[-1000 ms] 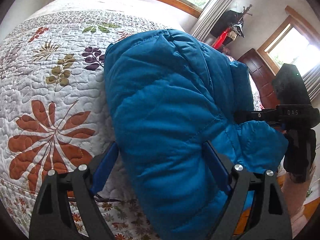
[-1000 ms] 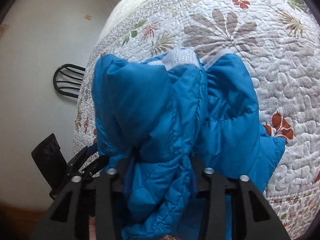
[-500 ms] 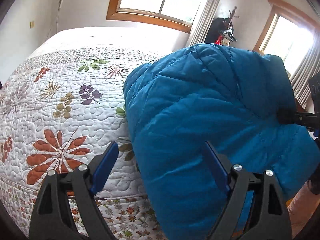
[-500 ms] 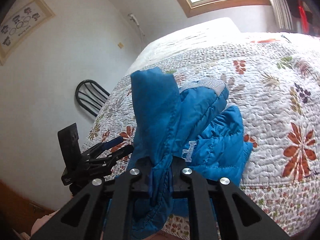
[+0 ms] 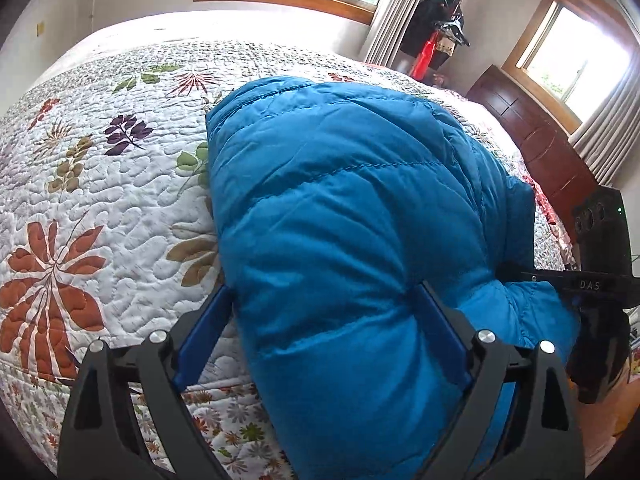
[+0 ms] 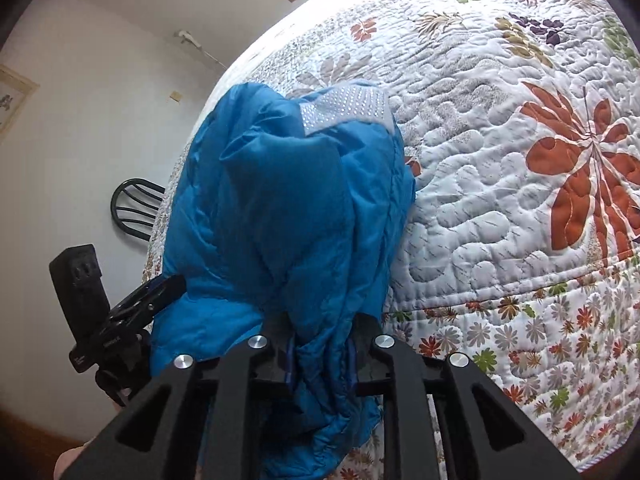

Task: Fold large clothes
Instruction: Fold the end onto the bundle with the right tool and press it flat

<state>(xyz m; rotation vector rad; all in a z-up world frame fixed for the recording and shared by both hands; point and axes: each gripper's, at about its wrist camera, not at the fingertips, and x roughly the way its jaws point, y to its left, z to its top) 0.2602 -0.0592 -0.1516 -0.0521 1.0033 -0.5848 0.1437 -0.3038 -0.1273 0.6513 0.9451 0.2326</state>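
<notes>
Quilted floral bedding fills the room behind a blue puffer jacket, which half a second ago hung lifted and now lies bunched near the bed's edge, just ahead of both sets of fingers. The right gripper pinches a narrow fold. The left gripper stands wide around a thick roll, seemingly unclamped, so this fold looks laid down.

floral quilt, dark chair, wooden dresser, coat rack.

Jacket on quilt at bed edge; chair behind.
</notes>
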